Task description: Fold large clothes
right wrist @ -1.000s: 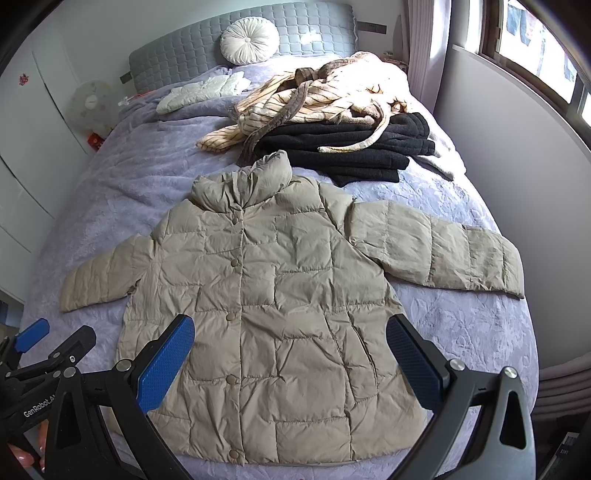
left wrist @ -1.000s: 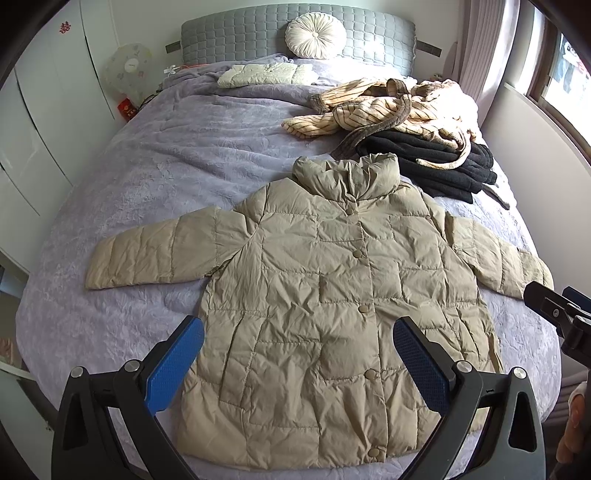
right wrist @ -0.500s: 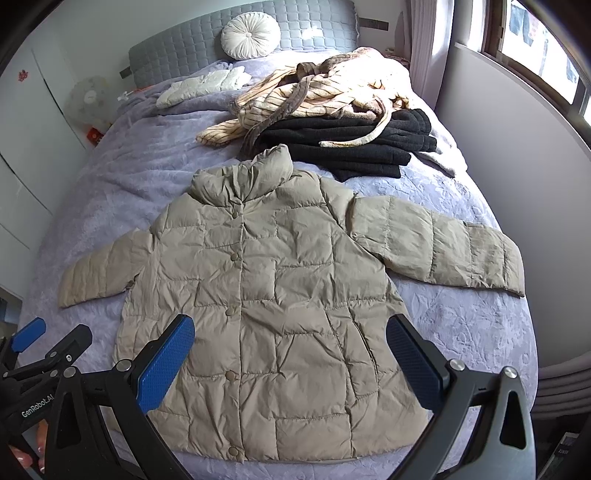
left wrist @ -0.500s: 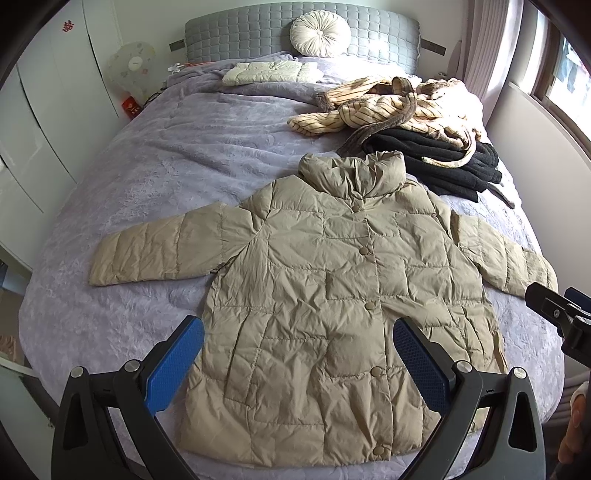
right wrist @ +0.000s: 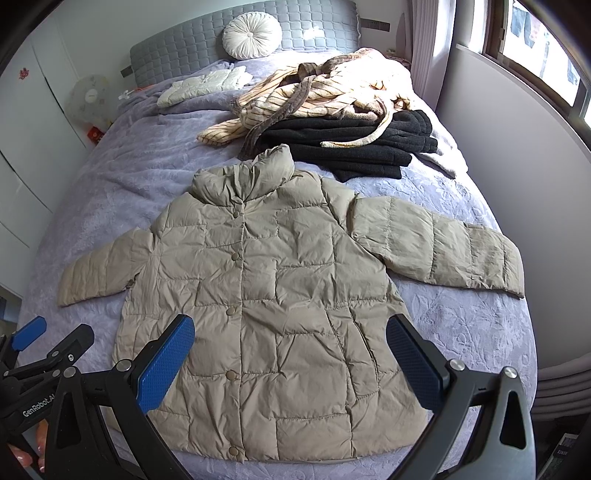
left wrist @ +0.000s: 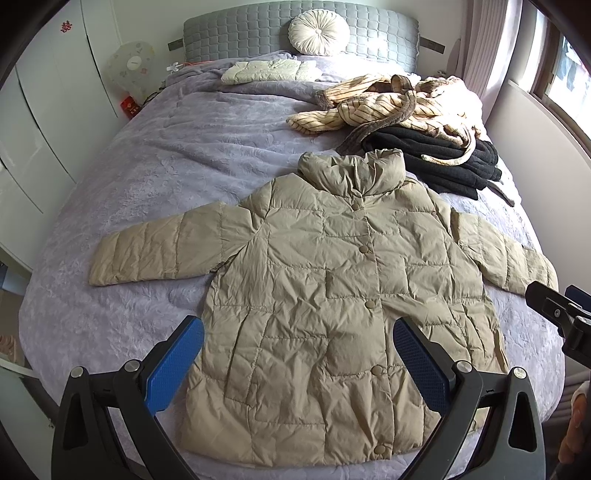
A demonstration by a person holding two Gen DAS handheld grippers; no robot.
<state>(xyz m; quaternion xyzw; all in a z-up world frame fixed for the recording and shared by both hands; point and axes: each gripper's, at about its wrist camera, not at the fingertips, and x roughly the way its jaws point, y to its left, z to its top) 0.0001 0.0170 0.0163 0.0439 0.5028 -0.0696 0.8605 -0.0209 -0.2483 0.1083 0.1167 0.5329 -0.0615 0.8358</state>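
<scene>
left gripper (left wrist: 298, 365) nearest in its own view, blue pads (left wrist: 173, 369) spread wide, nothing between them, held above the hem end of the jacket. right gripper (right wrist: 290, 363) likewise, fingers released and apart, empty, above the lower front.

puffer jacket (left wrist: 332, 295) lies flat on the lavender bedspread (left wrist: 147, 177), front side up, at the near end of the bed. long axis runs from hem (near) to collar (far), collar pointing toward the headboard. sleeves out to both sides, roughly crosswise to the body, each angled slightly down. khaki-beige, quilted in rectangular panels, creased; row of round snaps up the middle, closed; collar standing and puffy.

left wrist view shows the left sleeve cuff in full; the right sleeve runs toward the frame edge behind the right gripper's black tip. right wrist view shows the right sleeve (right wrist: 443, 251) entire, cuff near the bed's edge, and a fingertip at lower left.

beyond the collar: folded black garment (left wrist: 443, 158), touching or just beside the collar, with a striped cream robe (left wrist: 388, 107) heaped on it. farther: a folded pale jacket (left wrist: 269, 71), round cushion (left wrist: 318, 32) against the grey headboard (left wrist: 240, 33).
</scene>
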